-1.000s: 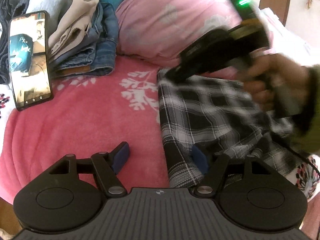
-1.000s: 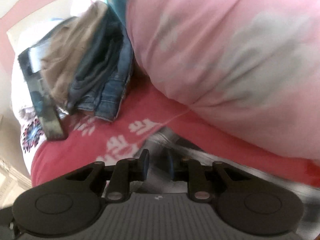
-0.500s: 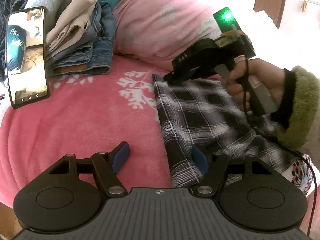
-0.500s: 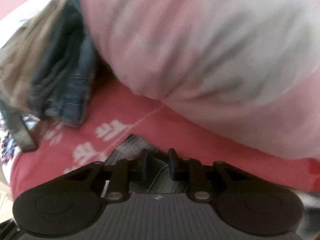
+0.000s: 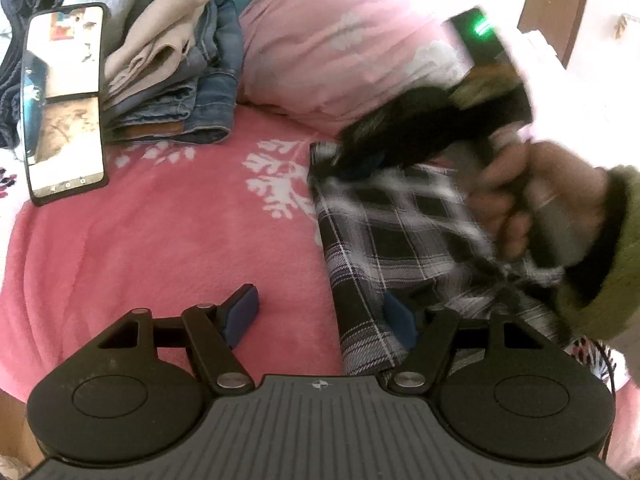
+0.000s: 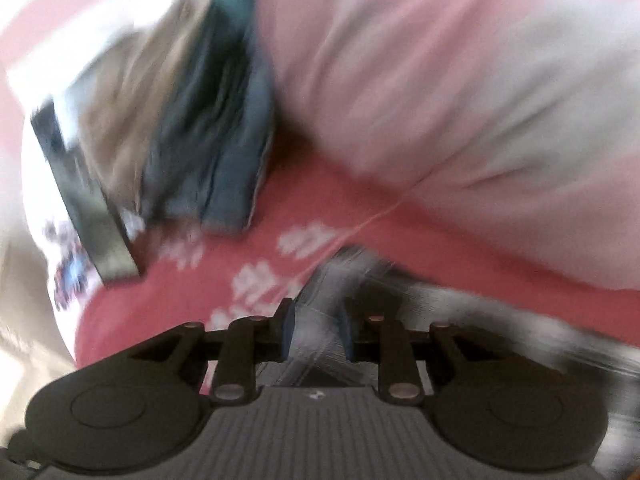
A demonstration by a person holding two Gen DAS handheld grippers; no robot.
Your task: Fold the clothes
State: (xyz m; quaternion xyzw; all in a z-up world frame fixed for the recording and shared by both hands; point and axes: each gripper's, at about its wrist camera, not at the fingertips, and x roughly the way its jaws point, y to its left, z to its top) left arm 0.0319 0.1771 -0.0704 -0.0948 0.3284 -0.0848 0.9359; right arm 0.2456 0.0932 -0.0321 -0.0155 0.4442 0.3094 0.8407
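Where pillow (image 5: 340, 48) meets wall — pink snowflake blanket (image 5: 160, 240).

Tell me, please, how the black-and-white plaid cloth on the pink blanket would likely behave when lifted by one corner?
The black-and-white plaid cloth looks thin and creased, so it would probably droop limply. Lying flat on the fuzzy pink blanket, it seems light and may drag slightly.

My bed carries a pink snowflake-print blanket (image 5: 168, 224); a pale pink pillow (image 5: 344, 40) lies at its head. Beyond it: a bright white wall (image 5: 600, 92) and a brown wooden door (image 5: 560, 12). Strong light.
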